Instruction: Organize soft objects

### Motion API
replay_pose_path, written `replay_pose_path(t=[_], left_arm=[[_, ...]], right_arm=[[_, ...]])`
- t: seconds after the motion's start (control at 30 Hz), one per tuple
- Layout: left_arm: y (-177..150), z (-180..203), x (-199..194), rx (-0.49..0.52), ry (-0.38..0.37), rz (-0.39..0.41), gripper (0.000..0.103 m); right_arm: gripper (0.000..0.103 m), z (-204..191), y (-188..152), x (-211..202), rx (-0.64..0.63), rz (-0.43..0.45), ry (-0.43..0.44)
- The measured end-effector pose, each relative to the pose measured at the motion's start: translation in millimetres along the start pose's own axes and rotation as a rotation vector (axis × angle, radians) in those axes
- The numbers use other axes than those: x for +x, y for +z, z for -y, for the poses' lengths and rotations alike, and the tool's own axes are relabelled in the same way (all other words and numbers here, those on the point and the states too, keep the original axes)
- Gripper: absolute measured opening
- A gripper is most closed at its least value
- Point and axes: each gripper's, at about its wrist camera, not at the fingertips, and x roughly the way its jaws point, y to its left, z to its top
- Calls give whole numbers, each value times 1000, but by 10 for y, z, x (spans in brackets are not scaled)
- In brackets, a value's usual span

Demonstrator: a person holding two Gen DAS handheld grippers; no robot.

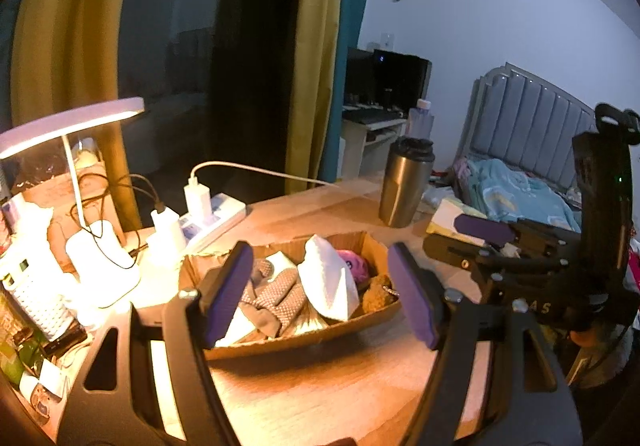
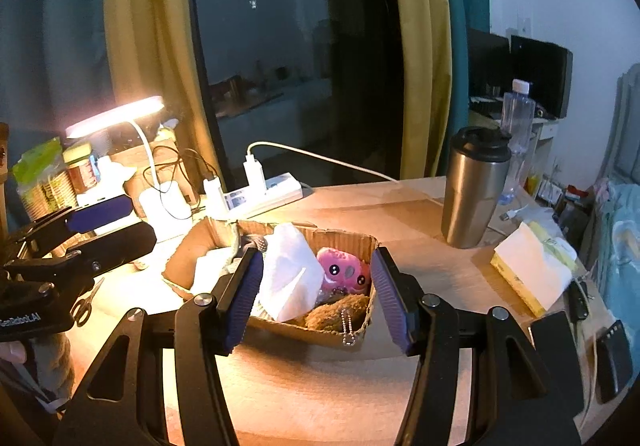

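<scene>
A shallow cardboard box (image 1: 304,340) (image 2: 344,240) sits on the wooden table. It holds a white tissue (image 1: 330,280) (image 2: 290,272), a pink plush toy (image 1: 356,266) (image 2: 346,272), a brown plush with a ball chain (image 1: 378,294) (image 2: 340,312) and grey knitted gloves (image 1: 276,296). My left gripper (image 1: 320,292) is open and empty, hovering just before the box. My right gripper (image 2: 318,296) is open and empty over the box's near right end. Each gripper shows in the other's view: the right one (image 1: 480,234), the left one (image 2: 108,221).
A steel tumbler (image 1: 404,181) (image 2: 474,187) stands behind the box. A tissue pack (image 2: 532,274) lies to the right. A lit desk lamp (image 2: 120,115), power strip with chargers (image 2: 260,191), scissors (image 2: 86,304) and jars crowd the left. A bed (image 1: 520,189) is at the right.
</scene>
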Motion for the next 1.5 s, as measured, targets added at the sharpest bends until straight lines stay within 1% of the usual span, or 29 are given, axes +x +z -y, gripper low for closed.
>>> replay_pose_path(t=[0.67, 1.0, 1.07, 1.1, 1.13, 1.17, 1.2, 1.23, 1.3, 1.5], left_arm=[[-61, 96, -763, 9, 7, 110, 72], [-67, 189, -1171, 27, 9, 169, 72], [-77, 215, -1264, 29, 13, 181, 72], [-81, 235, -1324, 32, 20, 187, 73], [-86, 245, -1365, 33, 25, 191, 83], [-89, 258, -1418, 32, 32, 198, 89], [-90, 272, -1490, 30, 39, 214, 96], [-87, 286, -1536, 29, 44, 225, 96], [-75, 312, -1631, 30, 52, 241, 97], [21, 393, -1829, 56, 72, 281, 97]], right_arm=[[59, -385, -40, -723, -69, 105, -20], [59, -569, -54, -1177, -98, 177, -34], [61, -608, -64, -1273, -99, 192, -40], [64, -628, -73, -1335, -98, 201, -43], [68, -639, -77, -1379, -97, 207, -45], [69, -650, -78, -1425, -96, 214, -47], [73, -660, -84, -1491, -94, 222, -54], [78, -670, -92, -1527, -94, 227, -59], [82, -702, -98, -1646, -97, 246, -78], [82, -723, -40, -1924, -97, 298, -115]])
